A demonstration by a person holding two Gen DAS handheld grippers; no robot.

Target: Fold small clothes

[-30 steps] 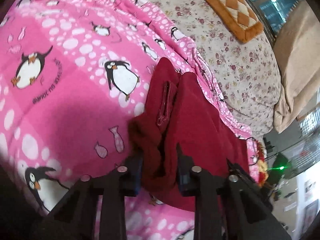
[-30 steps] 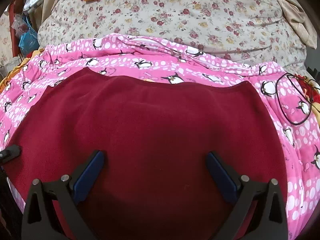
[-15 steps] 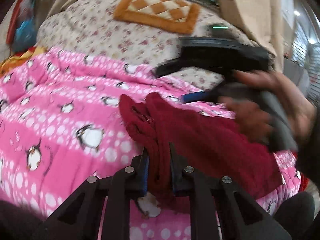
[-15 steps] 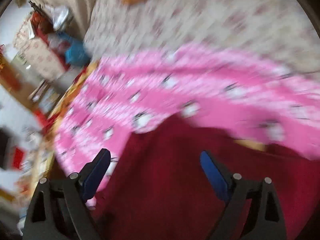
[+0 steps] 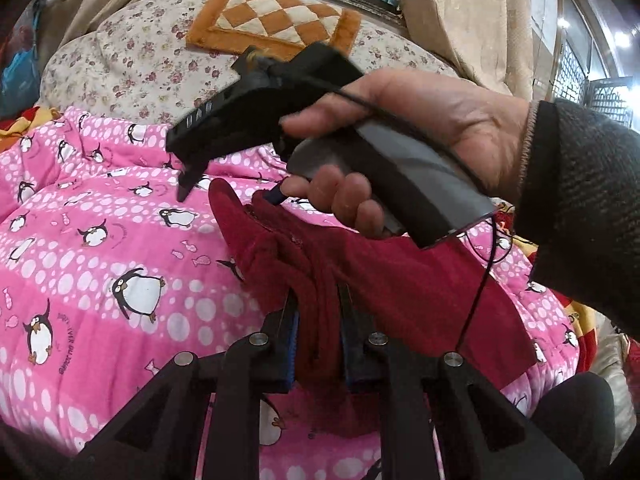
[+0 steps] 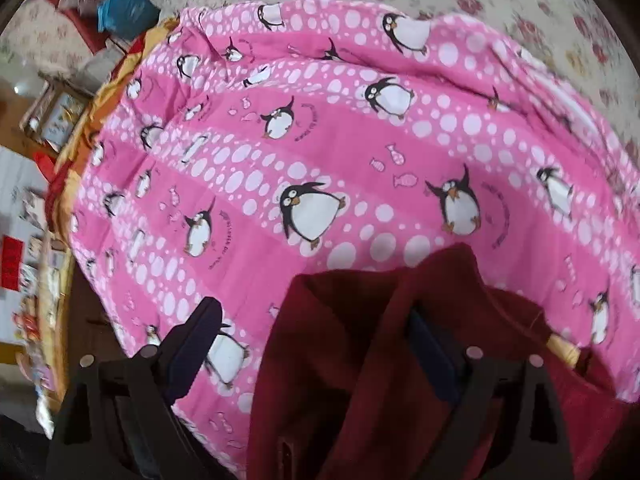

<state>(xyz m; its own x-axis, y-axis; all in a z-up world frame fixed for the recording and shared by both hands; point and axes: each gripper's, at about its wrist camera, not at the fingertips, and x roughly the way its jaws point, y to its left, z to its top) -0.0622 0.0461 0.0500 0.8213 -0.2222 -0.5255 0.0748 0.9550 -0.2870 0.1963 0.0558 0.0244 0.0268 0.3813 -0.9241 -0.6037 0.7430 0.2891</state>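
Observation:
A dark red fleece garment (image 5: 404, 280) lies on a pink penguin-print quilt (image 5: 120, 240). My left gripper (image 5: 318, 316) is shut on a bunched fold of the garment at its near edge. In the left wrist view the right gripper (image 5: 232, 188) is held by a hand above the garment's far corner, jaws apart. In the right wrist view the right gripper (image 6: 316, 336) is open over the garment's (image 6: 360, 360) raised corner; its right finger (image 6: 428, 344) touches the cloth, its left finger (image 6: 196, 336) is over the quilt (image 6: 320, 140).
A floral bedspread (image 5: 132, 60) lies beyond the quilt, with an orange checked cushion (image 5: 276, 20) on it. Beige curtains (image 5: 460, 12) hang at the back right. The bed's left edge and cluttered floor (image 6: 32, 220) show in the right wrist view.
The right gripper has swung left from the middle of the garment to its corner. The left gripper closed tighter on the bunched fold and turned toward the bed's head.

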